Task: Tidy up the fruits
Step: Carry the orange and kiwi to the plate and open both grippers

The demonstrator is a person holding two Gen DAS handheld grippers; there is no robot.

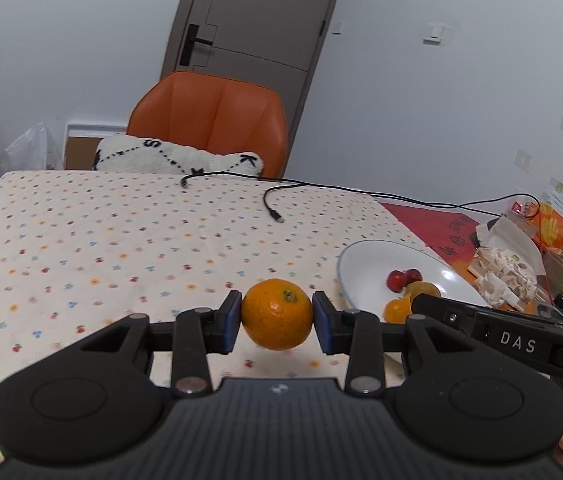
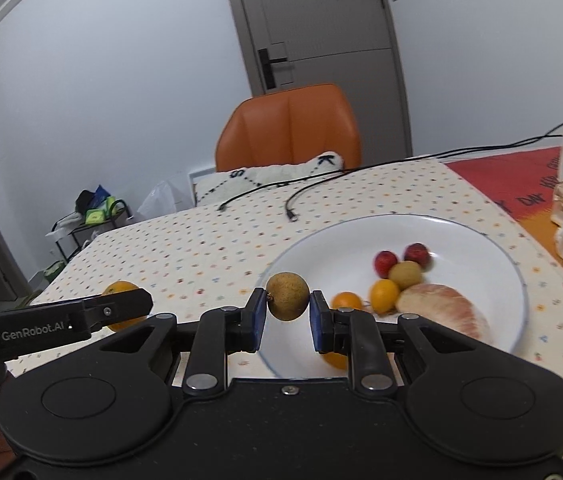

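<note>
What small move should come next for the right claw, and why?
Probably ease the right claw forward over the white plate and release there: it is shut on the brown fruit at the plate's near rim, and the other fruits already sit inside.

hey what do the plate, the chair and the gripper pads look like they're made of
Plate: probably glazed ceramic, glossy white with a thin dark rim line; it could be melamine.
Chair: orange leather or faux leather, smooth with a soft sheen and stitched panels.
Pads on the left gripper: likely rubber or foam, matte blue, pressed against the orange.
</note>
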